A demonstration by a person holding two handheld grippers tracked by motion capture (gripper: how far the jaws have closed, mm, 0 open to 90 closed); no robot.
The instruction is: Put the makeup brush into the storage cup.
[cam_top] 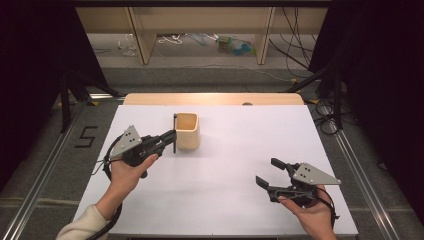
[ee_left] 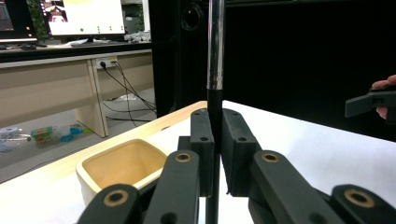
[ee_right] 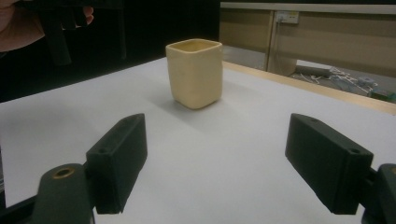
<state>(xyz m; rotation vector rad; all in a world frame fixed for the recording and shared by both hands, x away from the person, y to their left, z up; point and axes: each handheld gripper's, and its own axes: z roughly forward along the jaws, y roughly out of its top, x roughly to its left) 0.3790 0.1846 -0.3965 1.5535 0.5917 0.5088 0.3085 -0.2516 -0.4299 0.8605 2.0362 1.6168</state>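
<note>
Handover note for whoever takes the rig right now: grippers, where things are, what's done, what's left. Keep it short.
Left gripper: shut on the pen, a thin black rod with a metal band, held upright just beside the cup, its tip not yet over the opening.
Right gripper: open, holding nothing, low over the white table on the near right.
Cup: cream, square, upright, looks empty in the left gripper view.
Done: pen picked up and brought to the cup.
Left, probably: lift the pen over the rim, lower it in, release.

You've got a white-topped table [cam_top: 225, 170] with just a cream square cup [cam_top: 188, 131] sitting at about 11 o'clock from center.
</note>
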